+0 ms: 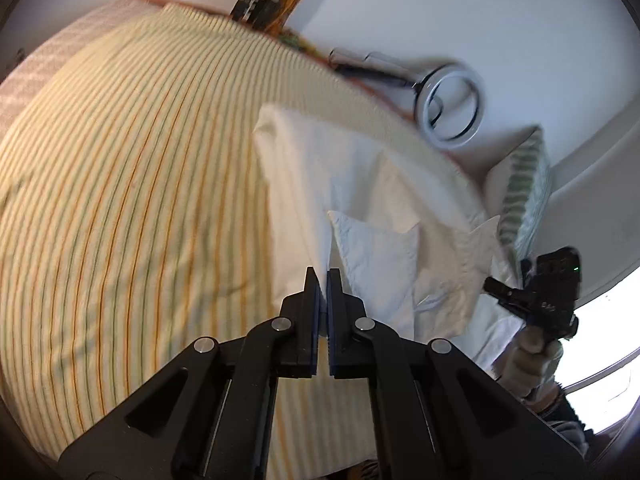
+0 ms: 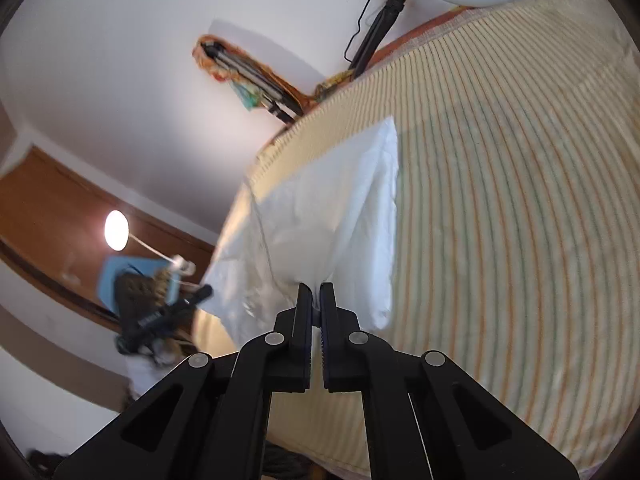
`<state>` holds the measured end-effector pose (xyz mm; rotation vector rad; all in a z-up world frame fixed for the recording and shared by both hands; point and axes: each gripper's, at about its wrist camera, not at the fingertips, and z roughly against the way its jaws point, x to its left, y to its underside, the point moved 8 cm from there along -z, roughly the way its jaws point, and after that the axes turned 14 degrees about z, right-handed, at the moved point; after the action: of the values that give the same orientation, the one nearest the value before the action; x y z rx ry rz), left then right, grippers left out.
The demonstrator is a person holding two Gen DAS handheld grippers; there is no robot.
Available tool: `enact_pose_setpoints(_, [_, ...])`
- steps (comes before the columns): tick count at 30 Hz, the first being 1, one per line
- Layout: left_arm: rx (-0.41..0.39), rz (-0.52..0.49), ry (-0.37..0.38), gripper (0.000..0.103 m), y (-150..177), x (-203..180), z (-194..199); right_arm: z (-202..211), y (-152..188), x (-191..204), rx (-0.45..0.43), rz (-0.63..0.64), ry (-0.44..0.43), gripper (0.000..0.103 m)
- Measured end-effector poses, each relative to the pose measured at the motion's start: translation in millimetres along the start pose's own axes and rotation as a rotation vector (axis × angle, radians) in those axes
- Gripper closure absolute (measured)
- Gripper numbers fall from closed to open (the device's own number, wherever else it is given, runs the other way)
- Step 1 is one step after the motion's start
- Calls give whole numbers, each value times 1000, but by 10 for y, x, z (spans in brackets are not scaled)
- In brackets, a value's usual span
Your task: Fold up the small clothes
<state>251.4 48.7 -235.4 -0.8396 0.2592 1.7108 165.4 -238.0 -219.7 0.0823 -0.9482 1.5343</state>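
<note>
1. Left hand-held gripper [image 1: 324, 276]: jaws nearly closed, narrow gap; tips at the near edge of the white garment [image 1: 372, 216], grip on cloth not clear.
2. Right hand-held gripper [image 2: 316, 292]: jaws clamped on a pinch of the garment's near edge.
3. Garment lies partly folded on the striped bedspread [image 1: 132, 184], ahead of both grippers, near the bed's edge.
4. Ring light [image 1: 452, 106] beyond the bed.

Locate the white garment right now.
The white garment hangs pinched in the right tongs over the striped bedsheet, near the bed's edge. In the left wrist view it lies right of the left tongs.
</note>
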Motion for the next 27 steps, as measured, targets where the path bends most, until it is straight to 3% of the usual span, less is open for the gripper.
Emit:
enact_pose_setpoints(2, [15,-11,-45,102,82,113,-81,-104,119,-76,45,6,38,101])
enact_pose_setpoints(6, [-3,-55,-71,102,134,78,-42,-114,186,-199,33,-45,24,101])
enact_pose_setpoints(9, [-24,-86,-104,102,161,35,3,-120,174,-144,62,31,69,100])
enact_pose_setpoints(13, [-94,-127,-135,102,133,0,240,38,113,-77,102,173,182,92])
enact_pose_setpoints(20, [-242,-226,-113,102,-163,-483,540,391,-461,72,-30,307,232,92])
enact_pose_setpoints(27, [-240,-243,-122,102,-659,-779,66,-148,-1077,187,-16,408,185,92])
